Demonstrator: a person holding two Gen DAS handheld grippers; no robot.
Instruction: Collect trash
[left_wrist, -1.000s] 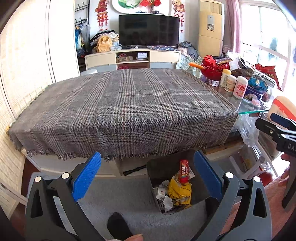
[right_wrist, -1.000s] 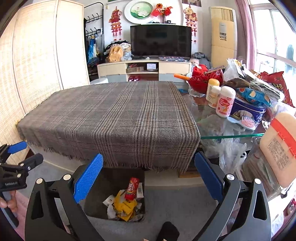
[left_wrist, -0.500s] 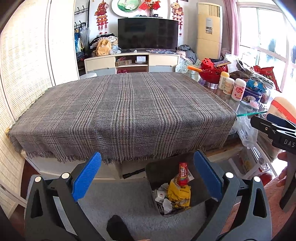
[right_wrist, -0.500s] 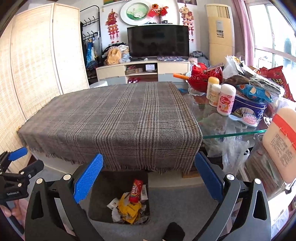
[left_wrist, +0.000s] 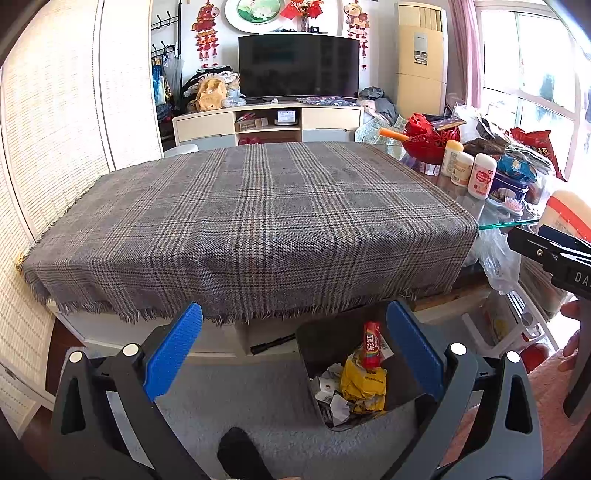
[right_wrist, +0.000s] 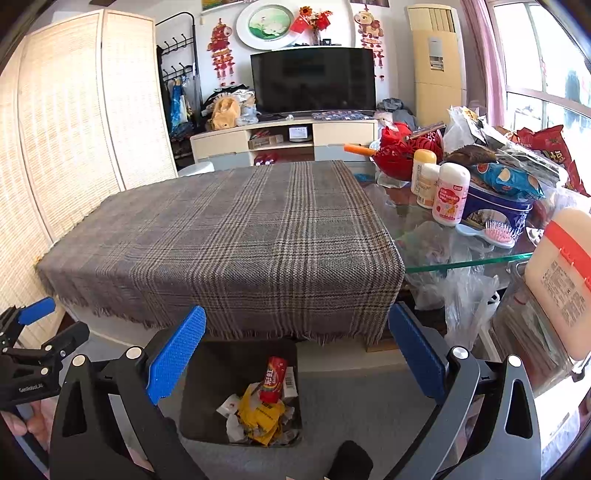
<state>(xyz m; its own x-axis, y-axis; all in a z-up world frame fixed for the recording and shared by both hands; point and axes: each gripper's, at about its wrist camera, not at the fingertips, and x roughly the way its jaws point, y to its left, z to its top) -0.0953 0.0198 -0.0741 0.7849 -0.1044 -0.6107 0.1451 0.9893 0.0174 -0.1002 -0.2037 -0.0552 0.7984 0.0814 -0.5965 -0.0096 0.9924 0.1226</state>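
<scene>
A dark grey trash bin (left_wrist: 325, 339) stands on the grey carpet in front of the table, holding a red candy tube (left_wrist: 372, 344), a yellow wrapper (left_wrist: 364, 384) and crumpled white paper. It also shows in the right wrist view (right_wrist: 218, 373). My left gripper (left_wrist: 294, 345) is open and empty, held above the floor just left of the bin. My right gripper (right_wrist: 296, 349) is open and empty above the bin. Each gripper shows at the edge of the other's view.
A table with a grey plaid cloth (left_wrist: 251, 221) lies ahead. Its bare glass end (right_wrist: 436, 240) at the right carries bottles (right_wrist: 450, 199), a blue tin, snack bags and a pink brush. Plastic bags hang below. A TV stand (left_wrist: 269, 122) stands at the back.
Both grippers have risen and drawn back a little, so the bin and table sit lower in both views. Both stay open and empty.
</scene>
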